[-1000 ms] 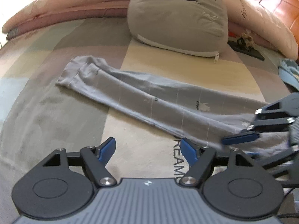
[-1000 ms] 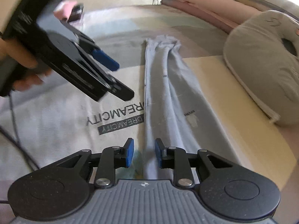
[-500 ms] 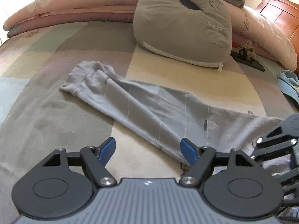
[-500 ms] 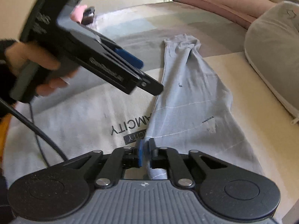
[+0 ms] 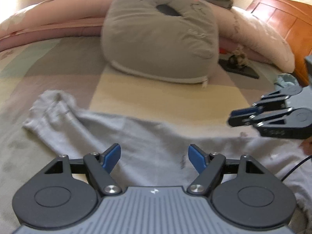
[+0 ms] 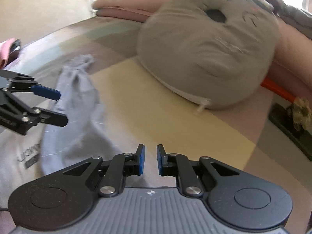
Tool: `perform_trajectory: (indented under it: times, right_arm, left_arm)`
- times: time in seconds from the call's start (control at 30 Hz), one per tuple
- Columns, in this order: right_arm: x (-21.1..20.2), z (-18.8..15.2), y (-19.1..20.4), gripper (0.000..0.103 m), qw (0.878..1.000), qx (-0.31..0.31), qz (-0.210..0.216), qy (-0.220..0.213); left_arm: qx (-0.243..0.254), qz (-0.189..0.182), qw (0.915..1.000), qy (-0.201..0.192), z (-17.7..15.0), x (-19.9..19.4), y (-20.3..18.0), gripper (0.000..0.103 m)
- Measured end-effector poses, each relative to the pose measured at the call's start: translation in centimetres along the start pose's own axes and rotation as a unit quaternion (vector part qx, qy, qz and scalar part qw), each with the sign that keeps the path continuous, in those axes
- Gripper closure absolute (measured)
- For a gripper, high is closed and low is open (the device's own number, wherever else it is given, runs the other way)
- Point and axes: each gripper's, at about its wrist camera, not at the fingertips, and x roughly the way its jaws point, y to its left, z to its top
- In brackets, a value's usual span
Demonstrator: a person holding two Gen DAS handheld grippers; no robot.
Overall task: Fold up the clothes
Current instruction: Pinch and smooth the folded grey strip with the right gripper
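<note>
A light grey garment (image 5: 109, 134) lies on the bed, one long sleeve stretched out to the far left. It also shows in the right wrist view (image 6: 78, 105), beside a pale part with dark lettering. My left gripper (image 5: 154, 157) is open and empty, low over the garment's middle. My right gripper (image 6: 149, 159) is open by a narrow gap and empty, over the bedspread just right of the garment. It also shows at the right of the left wrist view (image 5: 239, 117). The left gripper shows at the left of the right wrist view (image 6: 56, 107).
A big grey cat-face cushion (image 5: 159, 37) sits behind the garment. Pink bedding (image 5: 48, 25) lies along the back. A dark flat object with a small tan thing on it (image 5: 239, 66) lies right of the cushion. A wooden headboard (image 5: 282, 17) stands at the far right.
My right gripper was shut on the garment's edge half a second ago; now it is slightly open, empty and turned towards the cushion. My left gripper has moved forward over the garment.
</note>
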Motion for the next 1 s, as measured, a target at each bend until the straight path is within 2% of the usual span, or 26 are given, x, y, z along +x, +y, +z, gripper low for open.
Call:
perform_trajectory:
  times: [0.1,0.23,0.37,0.5,0.67,0.8,1.0]
  right_arm:
    - [-0.5,-0.8,-0.2,0.087,1.000,0.019,0.008,-0.004]
    - [-1.5,-2.3,-0.1,0.087,1.000,0.010,0.001,-0.004]
    - [-2.1,-3.6,-0.6,0.087,1.000,0.019,-0.005,0.004]
    - [-3.0,-4.5,-1.2,0.087,1.000,0.028,-0.009,0.003]
    - [-4.1,-4.2,-1.8,0.087,0.999,0.027,-0.018,-0.006]
    - [-3.4,-3.6,-2.0,0.086,1.000,0.018,-0.017,-0.007]
    - [-1.7,-3.6,-0.6,0.086,0.999,-0.018,0.031,0.006]
  left_arm:
    - [0.004,-0.036,0.9993,-0.008,1.0,0.9,-0.9,0.027]
    - [0.015,-0.103,0.9944,-0.015,2.0,1.9,-2.4,0.027]
    - [0.023,-0.149,0.9885,0.007,1.7,3.8,-3.5,0.027]
    - [0.020,-0.152,0.9876,0.036,0.3,4.9,-3.7,0.027]
    - [0.024,-0.145,0.9886,0.029,-1.7,3.8,-3.5,0.027]
    - [0.022,-0.142,0.9893,0.024,-2.1,3.3,-3.5,0.027]
    - [0.011,-0.145,0.9891,0.020,-2.2,3.3,-3.2,0.026]
